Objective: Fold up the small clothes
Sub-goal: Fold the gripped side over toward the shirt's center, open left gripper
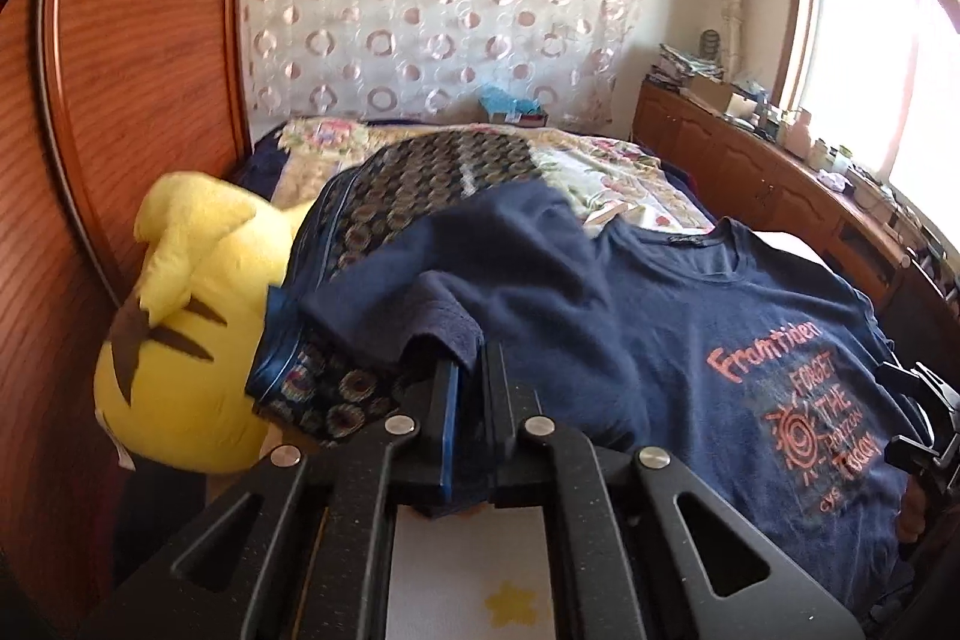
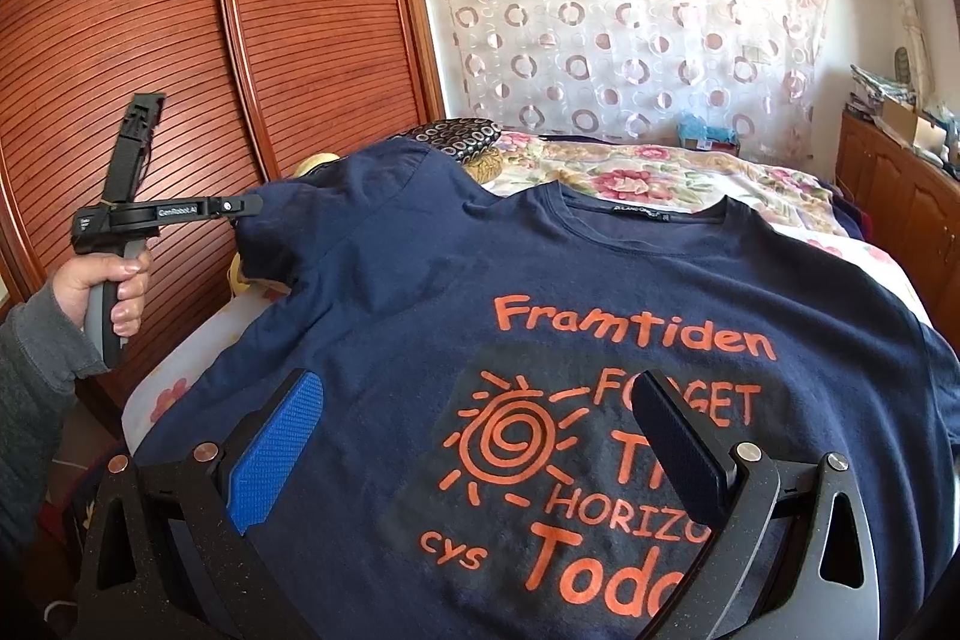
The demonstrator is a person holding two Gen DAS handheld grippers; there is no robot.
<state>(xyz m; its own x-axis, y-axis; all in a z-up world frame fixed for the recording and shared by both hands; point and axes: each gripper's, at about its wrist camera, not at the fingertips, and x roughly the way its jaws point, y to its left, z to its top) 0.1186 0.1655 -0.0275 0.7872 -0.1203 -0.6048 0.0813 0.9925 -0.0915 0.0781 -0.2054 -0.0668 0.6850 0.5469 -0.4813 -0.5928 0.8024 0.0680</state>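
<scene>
Navy T-shirt flat on bed, print up. Left claw clamped on sleeve hem beside yellow plush; pinch looks shallow, may slip. Right claw wide over print, empty.

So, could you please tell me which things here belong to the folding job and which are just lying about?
Part of the job:
- navy T-shirt
- left gripper, shut on the shirt's sleeve
- right gripper, open over the shirt

Just lying about:
- yellow plush toy
- patterned dark cloth
- floral bedspread
</scene>
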